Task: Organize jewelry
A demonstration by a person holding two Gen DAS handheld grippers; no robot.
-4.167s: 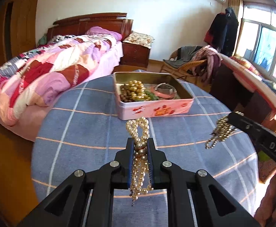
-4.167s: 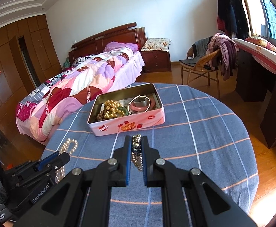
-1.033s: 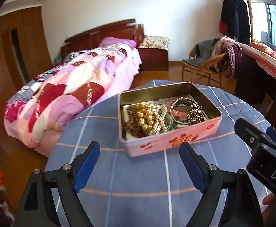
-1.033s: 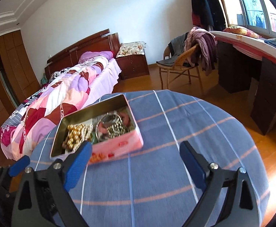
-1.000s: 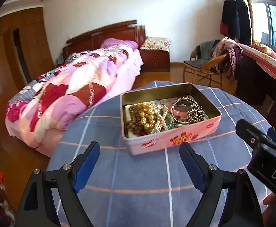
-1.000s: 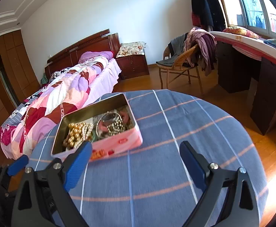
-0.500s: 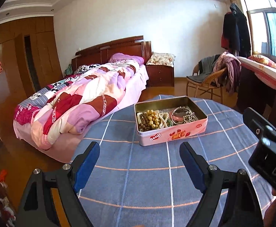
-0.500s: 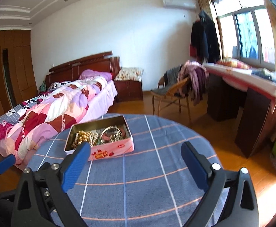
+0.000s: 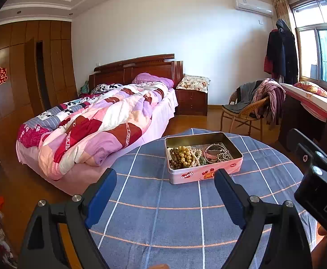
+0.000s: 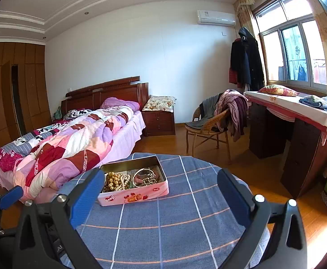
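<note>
A pink tin [image 9: 205, 173] stands open on the round table with the blue checked cloth [image 9: 163, 219]. Inside lie gold beads [image 9: 182, 154], a pearl strand, a pink bangle [image 9: 211, 154] and a silver bead chain [image 9: 223, 157]. My left gripper [image 9: 164, 172] hangs above the near part of the table, short of the tin, open and empty. My right gripper [image 10: 160, 172] is also open with nothing between its fingers, and the tin [image 10: 133, 196] sits ahead of it to the left. Each gripper's body shows at the edge of the other's view.
A bed with a patchwork quilt [image 9: 96, 125] runs along the table's left side. A wicker chair draped with clothes [image 10: 210, 125] and a dark desk [image 10: 298, 139] stand beyond the table to the right. Wooden floor surrounds the table's edge.
Both grippers have drawn back and risen, so the tin looks smaller and farther. The bead strands they held some seconds ago now lie in the tin; both sets of jaws stand wide.
</note>
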